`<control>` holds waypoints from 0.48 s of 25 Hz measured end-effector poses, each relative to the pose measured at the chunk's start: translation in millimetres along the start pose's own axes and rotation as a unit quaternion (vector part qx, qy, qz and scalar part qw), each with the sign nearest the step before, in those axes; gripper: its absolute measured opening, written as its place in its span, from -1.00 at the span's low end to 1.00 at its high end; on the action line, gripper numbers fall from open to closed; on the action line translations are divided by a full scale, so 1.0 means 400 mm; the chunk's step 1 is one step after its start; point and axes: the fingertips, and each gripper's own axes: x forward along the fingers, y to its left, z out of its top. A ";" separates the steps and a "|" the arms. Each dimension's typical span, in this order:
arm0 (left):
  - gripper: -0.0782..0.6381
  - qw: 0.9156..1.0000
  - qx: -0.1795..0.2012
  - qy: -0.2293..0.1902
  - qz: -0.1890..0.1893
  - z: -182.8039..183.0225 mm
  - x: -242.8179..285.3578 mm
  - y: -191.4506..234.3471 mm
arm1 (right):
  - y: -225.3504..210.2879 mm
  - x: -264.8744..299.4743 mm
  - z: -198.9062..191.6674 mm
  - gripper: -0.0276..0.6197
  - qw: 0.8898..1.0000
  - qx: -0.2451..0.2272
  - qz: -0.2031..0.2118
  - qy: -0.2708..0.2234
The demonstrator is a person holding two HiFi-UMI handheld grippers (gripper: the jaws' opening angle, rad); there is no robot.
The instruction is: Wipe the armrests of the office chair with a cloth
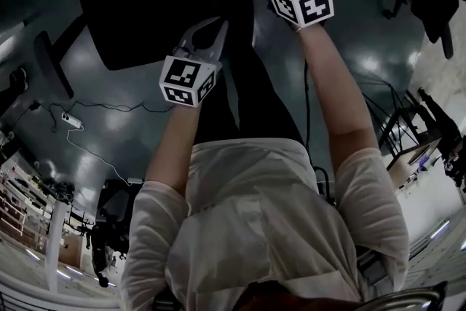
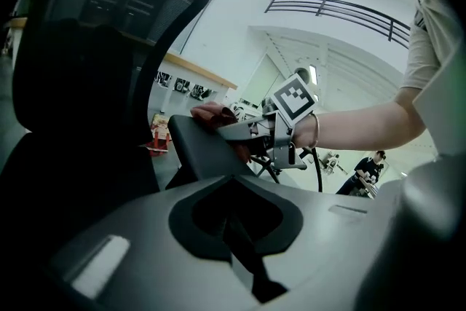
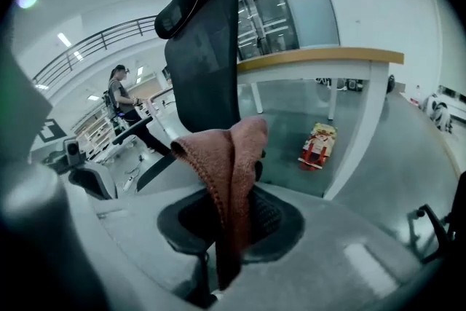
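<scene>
**Two grippers, one cloth, one armrest getting the treatment**

Quick count first: two handheld grippers, one cloth, and one office chair (image 2: 95, 47) up close, with one of its armrests clearly in view.

The right gripper (image 2: 229, 138) has its jaws pinching the cloth (image 3: 231, 164). In the right gripper view the fabric comes up out of the jaws and flops over in a loose fold. It's a reddish-brown knit, kinda nubbly, with a ribbed-looking edge. From the left gripper view you can see the bunched cloth sitting on top of the black armrest (image 2: 200, 153), near its far end, with the right gripper's jaws right on it. The armrest pad is flat and dark, and the tall mesh backrest stands just left of it.

The left gripper (image 1: 207, 38) has its jaws pressed together with nothing between them. It hangs near the chair seat and isn't touching the cloth.

Other stuff: a desk (image 3: 320, 57) with a wood-coloured top behind the chair, one red and yellow package (image 3: 318, 144) lying on the floor under it, and one power strip (image 1: 70, 119) with its cable on the floor in the head view.
</scene>
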 end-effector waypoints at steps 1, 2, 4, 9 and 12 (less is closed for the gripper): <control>-0.74 1.000 0.003 -0.004 0.002 0.000 0.004 -0.002 | 0.008 0.000 -0.008 -0.76 1.000 -0.010 0.010 0.006; -0.74 1.000 0.008 -0.007 0.005 0.002 0.006 -0.005 | 0.015 -0.003 -0.016 -0.76 1.000 -0.018 0.018 0.010; -0.74 1.000 0.022 -0.012 0.010 0.003 0.009 -0.009 | 0.028 -0.011 -0.033 -0.76 0.999 -0.026 0.032 0.019; -0.74 1.000 0.014 -0.022 0.017 -0.005 0.011 -0.021 | 0.067 -0.040 -0.090 -0.76 0.996 -0.047 0.058 0.050; -0.74 0.999 0.015 -0.029 0.029 -0.016 0.005 -0.034 | 0.090 -0.063 -0.130 -0.76 0.993 -0.063 0.073 0.062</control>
